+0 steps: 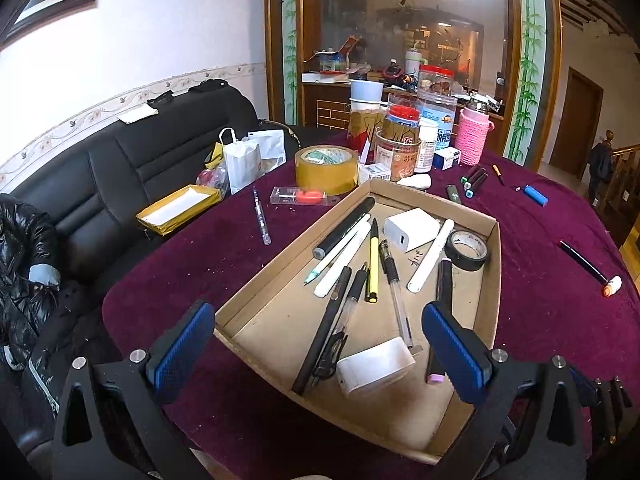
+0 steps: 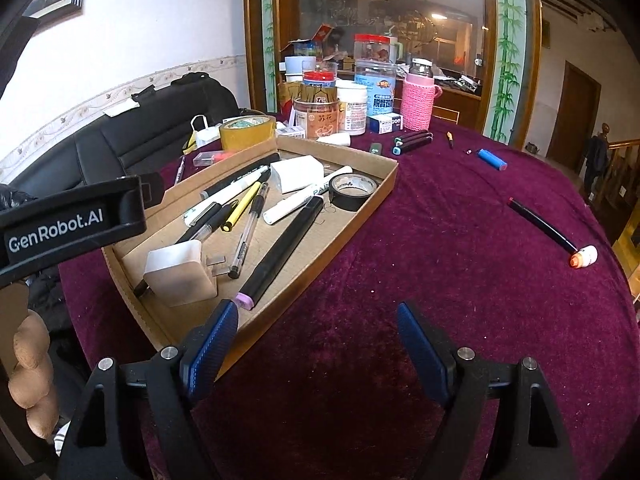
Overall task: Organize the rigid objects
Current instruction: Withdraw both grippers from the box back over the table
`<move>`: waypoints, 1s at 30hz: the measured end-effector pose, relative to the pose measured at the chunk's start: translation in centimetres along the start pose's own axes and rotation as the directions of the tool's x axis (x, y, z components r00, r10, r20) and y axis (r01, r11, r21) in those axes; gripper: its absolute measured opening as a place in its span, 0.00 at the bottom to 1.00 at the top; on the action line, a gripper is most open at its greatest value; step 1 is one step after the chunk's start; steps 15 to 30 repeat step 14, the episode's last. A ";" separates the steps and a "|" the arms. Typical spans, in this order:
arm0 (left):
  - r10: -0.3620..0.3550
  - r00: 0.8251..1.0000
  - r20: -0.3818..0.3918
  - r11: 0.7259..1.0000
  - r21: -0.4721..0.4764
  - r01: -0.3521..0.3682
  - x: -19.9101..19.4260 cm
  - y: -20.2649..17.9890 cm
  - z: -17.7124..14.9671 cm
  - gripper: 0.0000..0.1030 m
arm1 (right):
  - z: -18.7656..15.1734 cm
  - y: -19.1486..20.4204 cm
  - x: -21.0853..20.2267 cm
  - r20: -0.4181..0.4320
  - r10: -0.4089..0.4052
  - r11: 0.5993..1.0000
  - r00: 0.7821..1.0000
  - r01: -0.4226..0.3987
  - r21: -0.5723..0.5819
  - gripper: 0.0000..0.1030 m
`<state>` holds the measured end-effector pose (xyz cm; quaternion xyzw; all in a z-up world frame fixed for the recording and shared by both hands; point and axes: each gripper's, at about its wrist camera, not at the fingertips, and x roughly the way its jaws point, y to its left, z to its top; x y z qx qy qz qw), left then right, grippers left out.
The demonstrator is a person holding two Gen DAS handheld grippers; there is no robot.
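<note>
- Cardboard tray [image 1: 494,264] sits on the maroon tablecloth [image 2: 440,240] as the collecting place, so we read it as where the loose rigid items are meant to end up.
- Our left gripper [image 1: 320,350] hovers over the near end of the tray with its jaws spread wide and nothing between the pads; the white charger [image 1: 374,366] lies in the tray below it, not held.
- Our right gripper [image 2: 316,354] hangs over bare cloth just beside the tray's near corner, jaws wide apart and empty. We judge it is free to go for the next stray item.
- Inside the tray the pens lie loosely side by side and partly crossed: a yellow pen [image 1: 373,264], a clear pen [image 1: 396,292], a white marker [image 1: 430,256] and a long black marker with a pink end [image 2: 286,244]. A second white adapter [image 1: 410,229] and a roll of black tape [image 1: 467,249] sit toward the far end.
- Still outside on the cloth are a black pen with a white and orange tip [image 2: 548,230], a blue lighter [image 2: 492,159], a cluster of dark markers [image 2: 412,141] and a clear pen [image 1: 261,216] left of the tray.
- Tape roll [image 1: 326,169] and jars stand beyond the tray's far end; we judge the job to be partly done.
</note>
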<state>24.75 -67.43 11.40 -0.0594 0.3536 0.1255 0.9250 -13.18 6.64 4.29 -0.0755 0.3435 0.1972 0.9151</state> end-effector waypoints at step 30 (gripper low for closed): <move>-0.020 0.997 -0.071 1.000 0.008 0.021 0.7 -0.1 -0.5 1.00 | 0.0 -0.7 -0.1 0.000 -0.017 1.000 1.000 0.017 0.024 0.83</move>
